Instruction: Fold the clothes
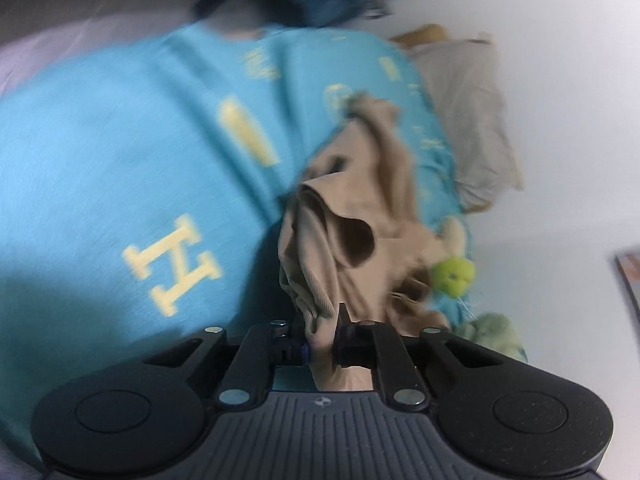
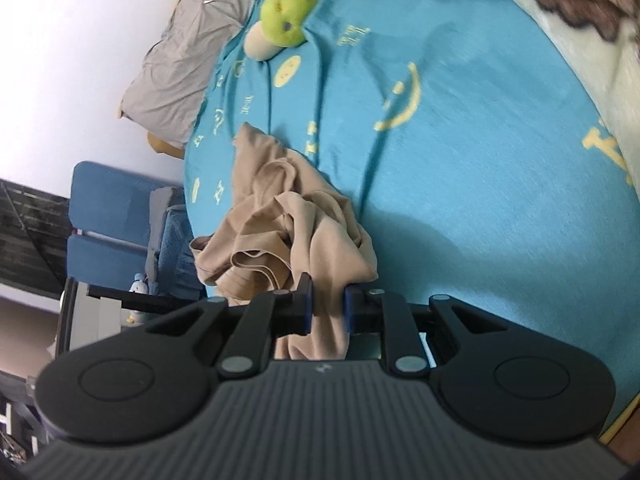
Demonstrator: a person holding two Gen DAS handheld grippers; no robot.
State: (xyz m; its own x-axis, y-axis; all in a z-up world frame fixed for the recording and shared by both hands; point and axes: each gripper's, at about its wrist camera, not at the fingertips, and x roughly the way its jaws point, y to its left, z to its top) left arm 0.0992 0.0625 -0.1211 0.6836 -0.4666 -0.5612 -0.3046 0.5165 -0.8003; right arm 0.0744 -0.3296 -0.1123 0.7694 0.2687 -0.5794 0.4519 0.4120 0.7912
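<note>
Both the left gripper and the right gripper are closed on the crumpled beige thin-fabric garment near the edge of the turquoise printed bedsheet, so uneven pulling could slip it free.

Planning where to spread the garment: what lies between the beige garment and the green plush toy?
Only bare blue bedsheet with yellow prints separates the beige garment from the green plush toy, per the right wrist view.

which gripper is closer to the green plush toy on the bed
Cannot rank them with confidence. Both the left gripper and the right gripper are shut on the tan garment; the green plush toy lies farther up the blue sheet, beyond the garment.
</note>
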